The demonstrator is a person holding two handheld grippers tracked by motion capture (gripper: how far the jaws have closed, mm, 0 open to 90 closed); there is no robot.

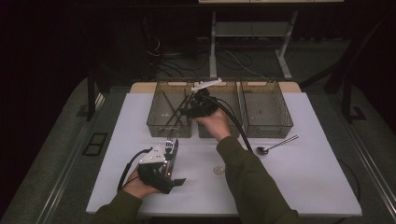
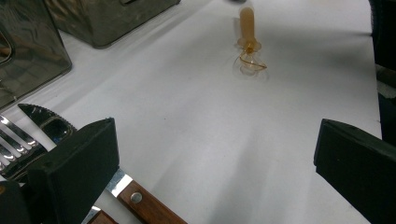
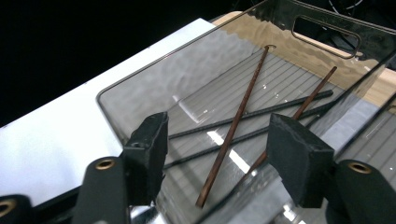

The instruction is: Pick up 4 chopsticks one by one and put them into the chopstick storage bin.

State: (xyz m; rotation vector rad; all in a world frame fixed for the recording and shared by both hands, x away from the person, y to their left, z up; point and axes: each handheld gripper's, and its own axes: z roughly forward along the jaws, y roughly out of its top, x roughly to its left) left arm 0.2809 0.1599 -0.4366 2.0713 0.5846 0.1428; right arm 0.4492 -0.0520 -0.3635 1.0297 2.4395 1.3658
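Left claw [image 1: 171,148] low on the white surface [image 1: 299,182], near the front-left, jaws spread wide with nothing between them. Seen along its own jaws: a wood-handled knife [image 2: 140,203] lying flat just beside the left jaw, a fork [image 2: 11,140] next to it. Farther off on the bare surface, a small amber clear-plastic piece [image 2: 250,42], lying alone.

Right claw [image 1: 194,108] reached forward, hovering at the divide between the left bin [image 1: 159,123] and the middle bin [image 1: 231,91]. Jaws apart here too, gripping nothing. Looking down through them into the left bin: two brown chopsticks [image 3: 233,126] crossed over a pair of dark chopsticks [image 3: 224,123], all resting on the ribbed floor of the bin.

Three smoky clear bins in a row along the far side of the surface; the right bin [image 1: 285,119] well apart from both claws. A metal spoon [image 1: 275,146] lying just in front of it, bowl toward the middle. A small round object [image 1: 218,171] near the right sleeve, too small to identify.
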